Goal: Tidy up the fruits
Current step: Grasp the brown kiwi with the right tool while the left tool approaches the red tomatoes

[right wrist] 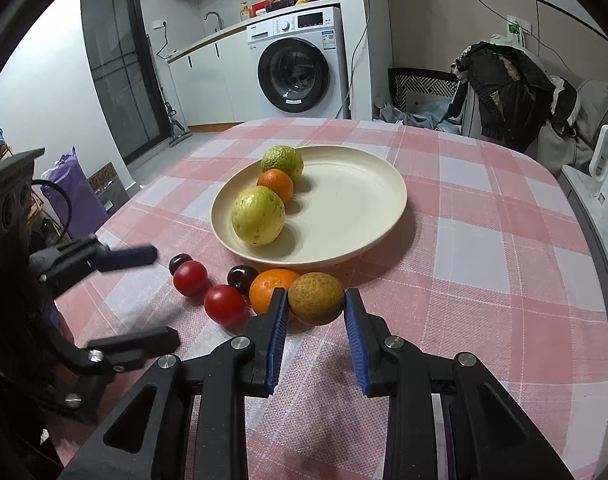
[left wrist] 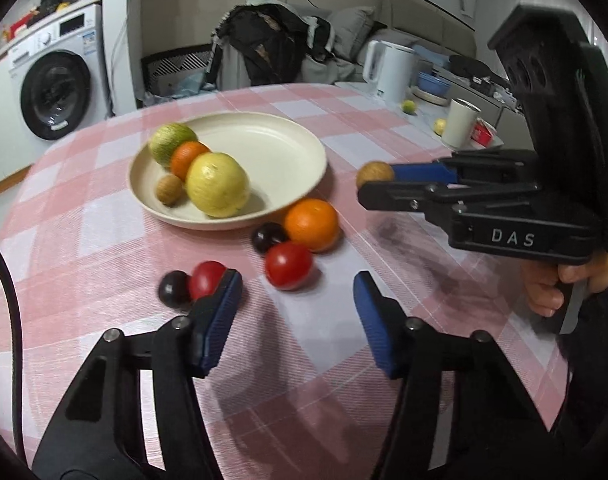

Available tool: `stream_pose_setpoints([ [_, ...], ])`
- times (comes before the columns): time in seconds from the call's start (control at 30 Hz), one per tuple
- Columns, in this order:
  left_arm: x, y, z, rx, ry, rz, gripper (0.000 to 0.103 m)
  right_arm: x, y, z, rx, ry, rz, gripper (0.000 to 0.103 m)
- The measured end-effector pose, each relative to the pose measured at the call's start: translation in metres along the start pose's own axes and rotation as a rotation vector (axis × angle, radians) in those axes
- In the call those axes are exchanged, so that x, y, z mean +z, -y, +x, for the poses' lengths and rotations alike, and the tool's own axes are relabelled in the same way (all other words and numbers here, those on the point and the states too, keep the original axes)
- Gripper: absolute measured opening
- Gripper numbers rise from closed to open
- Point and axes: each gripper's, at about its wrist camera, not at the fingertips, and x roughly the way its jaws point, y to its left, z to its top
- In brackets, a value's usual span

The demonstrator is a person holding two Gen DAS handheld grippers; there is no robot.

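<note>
— Right wrist view: where is the brown fruit [right wrist: 316, 298]?
— Clamped in the right gripper [right wrist: 315, 309], just before the plate [right wrist: 368, 236] (beside an orange [right wrist: 268, 288]).
— And the left gripper [left wrist: 297, 292]?
— Spread wide, holding nothing, near two tomatoes [left wrist: 288, 265].

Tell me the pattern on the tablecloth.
The tablecloth is a pink-and-white check, clearest in the right wrist view.

Cloth [right wrist: 476, 216] was checked pink and white; plate [right wrist: 356, 200] cream; tomatoes [right wrist: 225, 305] red; orange [right wrist: 268, 286] orange; pads [right wrist: 277, 340] blue; washer [right wrist: 287, 28] white.
</note>
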Motion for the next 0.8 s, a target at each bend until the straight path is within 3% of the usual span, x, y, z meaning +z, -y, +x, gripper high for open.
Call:
stream_pose_setpoints([
  [0.47, 0.008, 0.000, 0.039, 0.022, -0.105, -0.052, 0.053, -0.001, 0.000, -0.006, 0.005, 0.008, -0.008, 0.029],
  [0.8, 0.018, 0.009, 0.054, 0.079, -0.115, -0.025, 0.050, 0.001, 0.004, -0.014, -0.001, 0.026, -0.001, 0.029],
])
